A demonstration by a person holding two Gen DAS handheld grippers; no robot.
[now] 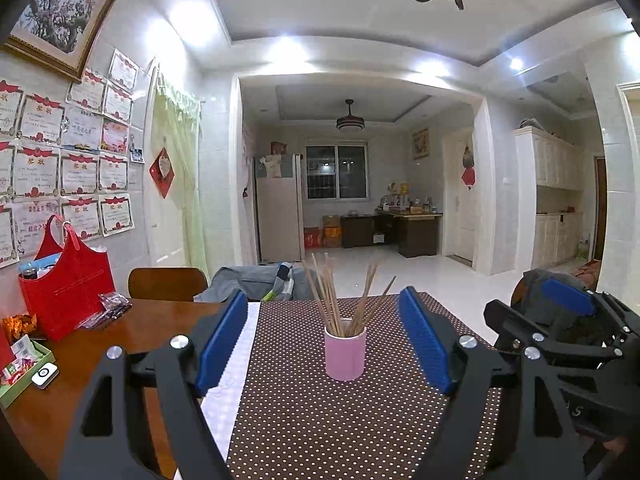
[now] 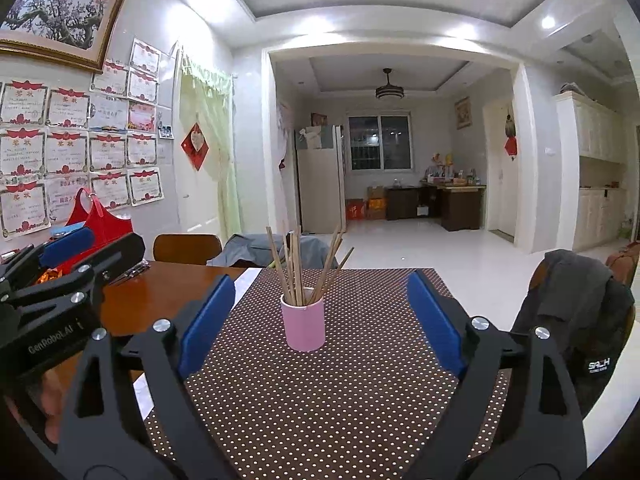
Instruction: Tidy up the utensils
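A pink cup (image 1: 345, 354) stands upright on a brown polka-dot mat (image 1: 320, 420) and holds several wooden chopsticks (image 1: 332, 300) fanned out. My left gripper (image 1: 326, 336) is open and empty, its blue pads (image 1: 222, 340) on either side of the cup, nearer the camera. In the right wrist view the same cup (image 2: 303, 320) with chopsticks (image 2: 298, 268) stands between the pads (image 2: 206, 326) of my right gripper (image 2: 320, 320), open and empty. The right gripper shows at the right edge of the left view (image 1: 560, 320); the left one shows at the left edge of the right view (image 2: 60, 276).
A red tote bag (image 1: 66, 284) and a green tray of small items (image 1: 24, 368) sit at the left of the wooden table (image 1: 132, 332). Chairs (image 1: 167, 283) stand at the far side. A dark jacket hangs on a chair at right (image 2: 576, 312).
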